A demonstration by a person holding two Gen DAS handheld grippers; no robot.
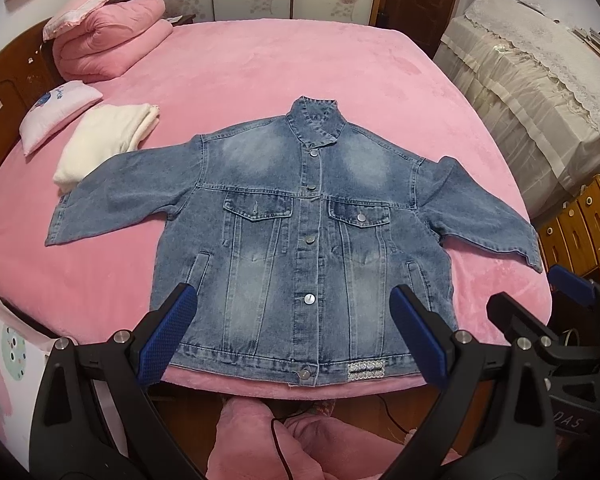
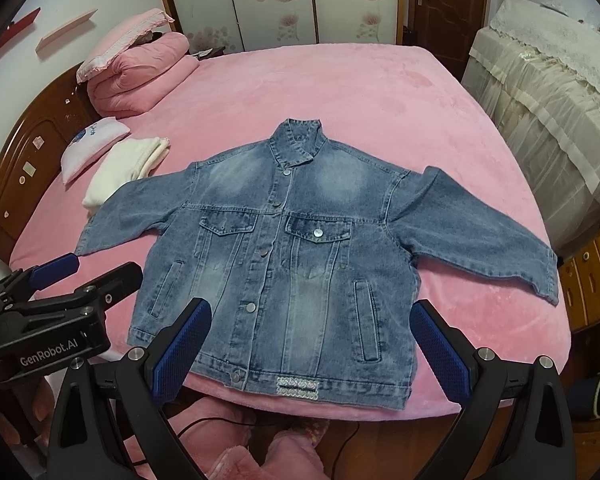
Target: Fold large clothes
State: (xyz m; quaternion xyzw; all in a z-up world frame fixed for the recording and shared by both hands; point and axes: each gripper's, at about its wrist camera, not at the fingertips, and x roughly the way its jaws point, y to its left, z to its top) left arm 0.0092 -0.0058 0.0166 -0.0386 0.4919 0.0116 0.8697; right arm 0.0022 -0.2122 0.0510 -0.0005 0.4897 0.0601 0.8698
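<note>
A blue denim jacket (image 1: 292, 220) lies flat and buttoned on the pink bed (image 1: 260, 64), front up, both sleeves spread out, collar pointing away; it also shows in the right wrist view (image 2: 292, 248). My left gripper (image 1: 294, 320) is open and empty, held above the jacket's hem near the bed's front edge. My right gripper (image 2: 308, 332) is open and empty, also above the hem, a little to the right of the left one. Each gripper shows at the edge of the other's view.
A folded cream garment (image 1: 104, 140) touches the jacket's left sleeve. A small pillow (image 1: 56, 112) and a pink quilt stack (image 1: 112, 36) lie at the far left. A lace-covered cabinet (image 1: 532, 80) and wooden drawers (image 1: 580, 228) stand at the right.
</note>
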